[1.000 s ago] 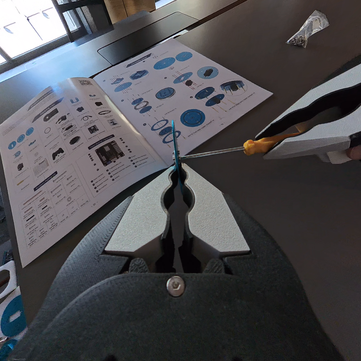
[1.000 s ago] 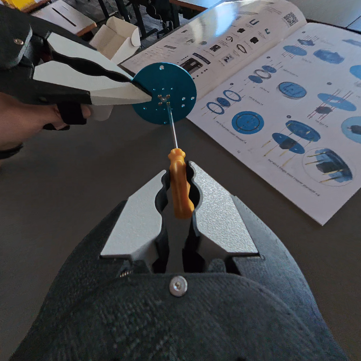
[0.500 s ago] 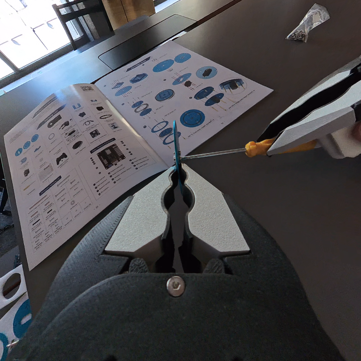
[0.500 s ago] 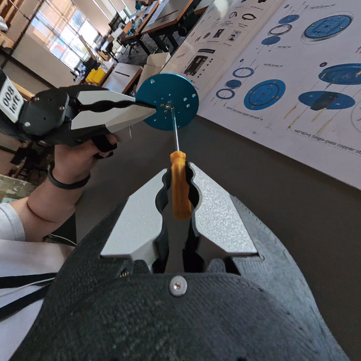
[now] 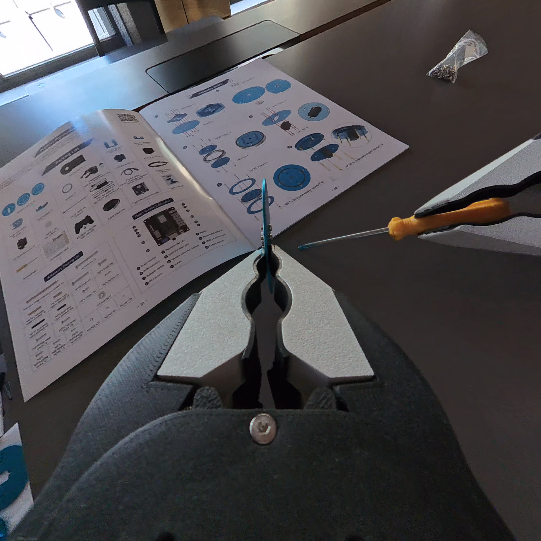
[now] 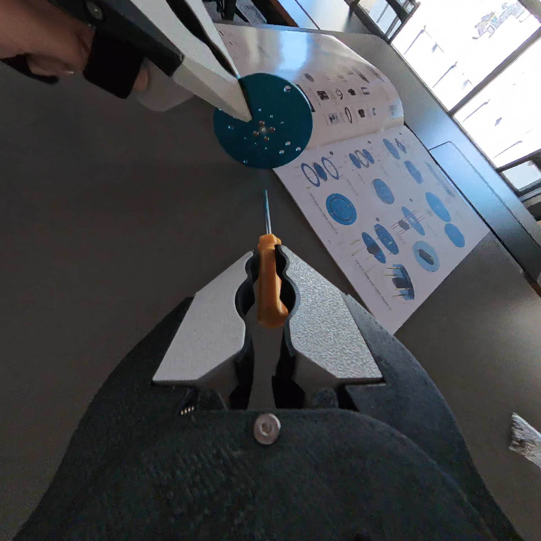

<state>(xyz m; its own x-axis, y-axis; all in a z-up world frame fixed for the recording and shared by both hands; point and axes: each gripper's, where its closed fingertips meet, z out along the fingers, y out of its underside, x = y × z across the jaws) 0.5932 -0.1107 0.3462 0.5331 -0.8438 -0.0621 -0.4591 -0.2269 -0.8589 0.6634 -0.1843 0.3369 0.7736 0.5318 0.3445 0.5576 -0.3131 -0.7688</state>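
Observation:
My left gripper (image 5: pixel 265 251) is shut on a thin blue metal disc (image 5: pixel 265 210), held edge-on above the dark table; in the right wrist view the disc (image 6: pixel 275 131) shows its round face with small holes and a screw at the centre. My right gripper (image 6: pixel 268 254) is shut on the orange handle of a small screwdriver (image 6: pixel 269 287). In the left wrist view the screwdriver (image 5: pixel 439 221) comes in from the right, and its tip hangs in the air a short way right of the disc, not touching it.
An open instruction booklet (image 5: pixel 181 181) lies on the dark table (image 5: pixel 439 351) behind the disc. A small clear bag of screws (image 5: pixel 456 57) lies at the far right. Blue and white parts (image 5: pixel 10 474) sit at the near left edge. A person's hand (image 6: pixel 44 44) holds the left gripper. Some 11 cm of space lies between my two pairs of fingers.
The screwdriver tip was on the screw at the disc's centre; now it has pulled back off the disc. The right gripper has rolled and drawn away. The left gripper still holds the disc.

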